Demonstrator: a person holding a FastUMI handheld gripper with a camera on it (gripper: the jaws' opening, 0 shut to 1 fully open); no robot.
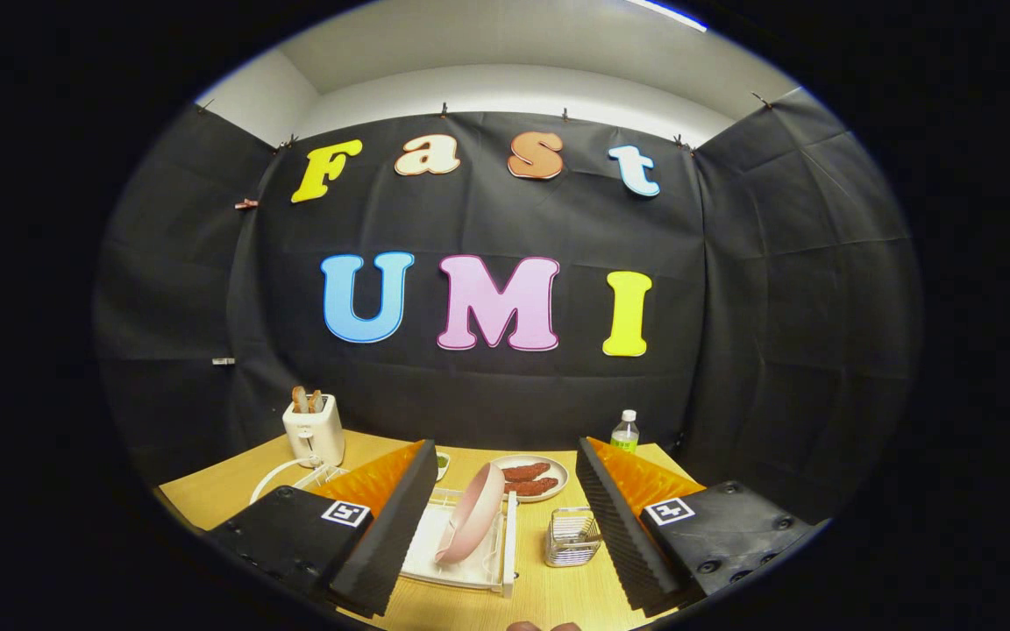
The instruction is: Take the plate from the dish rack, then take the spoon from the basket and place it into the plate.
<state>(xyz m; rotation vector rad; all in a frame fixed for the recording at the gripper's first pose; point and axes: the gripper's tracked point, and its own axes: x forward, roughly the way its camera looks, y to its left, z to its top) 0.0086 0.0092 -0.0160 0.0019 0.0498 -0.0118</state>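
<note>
Pink round plate (470, 513) upright on edge in white dish rack (505, 543), between fingers, just ahead. Likely rigid, smooth, slippery: pinch top rim. Gripper (505, 517) open, empty. Wire mesh basket (572, 536) beside rack; spoon not discernible.

Wooden table (233, 491), light finish. On it: white dish rack (470, 561) holding a pink plate (470, 524) on edge; wire basket (572, 536) just right of the rack; beyond these, a dish (558, 487) of reddish-brown food. Toaster (313, 431) with bread at the far left, its cord trailing on the top. Bottle (625, 431) at the far right.

The gripper (501, 526) has its fingers spread wide above the table, touching nothing.
</note>
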